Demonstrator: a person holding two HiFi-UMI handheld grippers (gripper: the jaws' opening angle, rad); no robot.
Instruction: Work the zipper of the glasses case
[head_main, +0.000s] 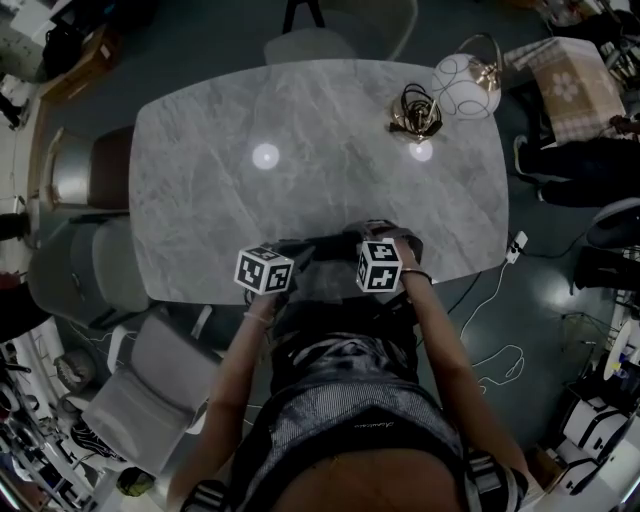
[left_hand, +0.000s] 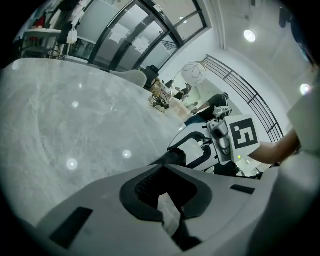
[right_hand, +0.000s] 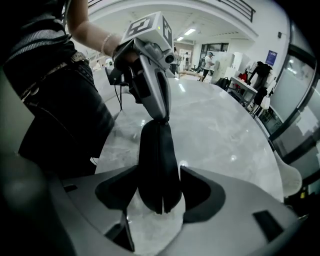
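- The glasses case (right_hand: 159, 150) hangs between my two tools over the near edge of the table (head_main: 330, 120), just right of its middle. It looks lifted off the marble, though I can't tell for sure.
- The right gripper (right_hand: 160, 185) is clamped across one end of the case, a pad pressing on each flank. The seam faces its camera.
- The left gripper (left_hand: 164, 186) has its jaws fully together, pinching the opposite end of the case. I take that to be the zipper pull, but the pull itself is too small and dark to make out.
- The relation that matters is that the case's long axis runs straight from the right gripper's jaws to the left gripper's tip, roughly along the near edge. The left tool sits at the zipper's end and the right serves as the anchor.
- My judgement is that any run of the slider has to follow the seam toward the right gripper's hold, and those pads, sitting across the case, may block the last stretch.
- Nothing else is close. A glass globe lamp (head_main: 465, 85) and a tangle of cables (head_main: 415, 110) sit near the far right corner, well apart.
- The person's body is just behind the near edge, so there is little room to pull backward.
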